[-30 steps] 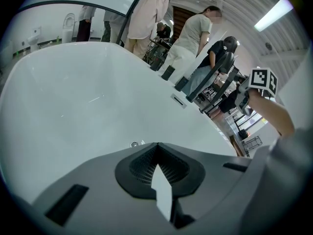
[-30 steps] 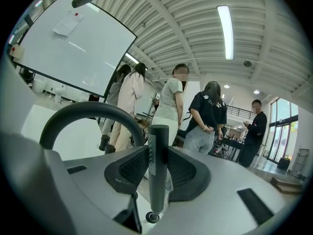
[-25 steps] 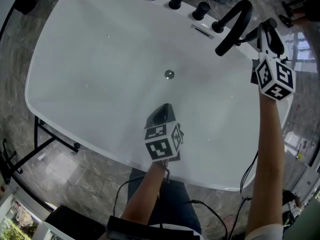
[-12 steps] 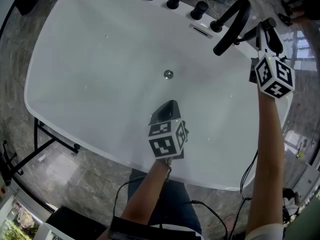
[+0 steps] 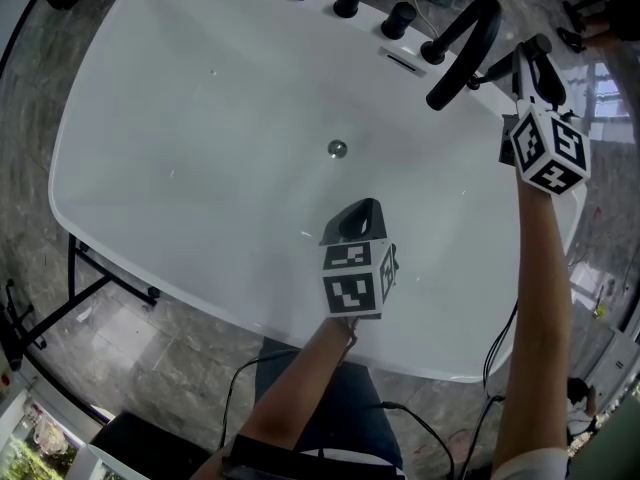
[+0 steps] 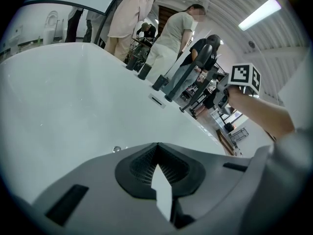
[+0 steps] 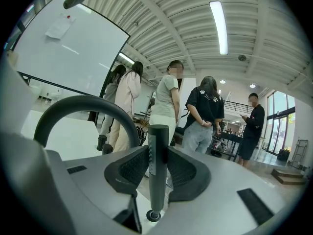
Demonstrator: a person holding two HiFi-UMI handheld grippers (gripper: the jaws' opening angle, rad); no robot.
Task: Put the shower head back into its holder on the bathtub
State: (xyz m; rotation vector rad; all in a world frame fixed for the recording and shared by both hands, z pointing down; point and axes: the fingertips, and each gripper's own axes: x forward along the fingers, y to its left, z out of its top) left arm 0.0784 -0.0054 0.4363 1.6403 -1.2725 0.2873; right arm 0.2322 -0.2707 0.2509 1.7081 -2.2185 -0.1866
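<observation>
Shower head [image 7: 158, 180] clamped between right jaws

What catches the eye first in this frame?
The white bathtub fills the head view. At its far right rim, beside the arched black tap, the right gripper is closed on the dark shower head, upright with its lower end at the round holder. The left gripper hangs shut and empty over the near side.
</observation>
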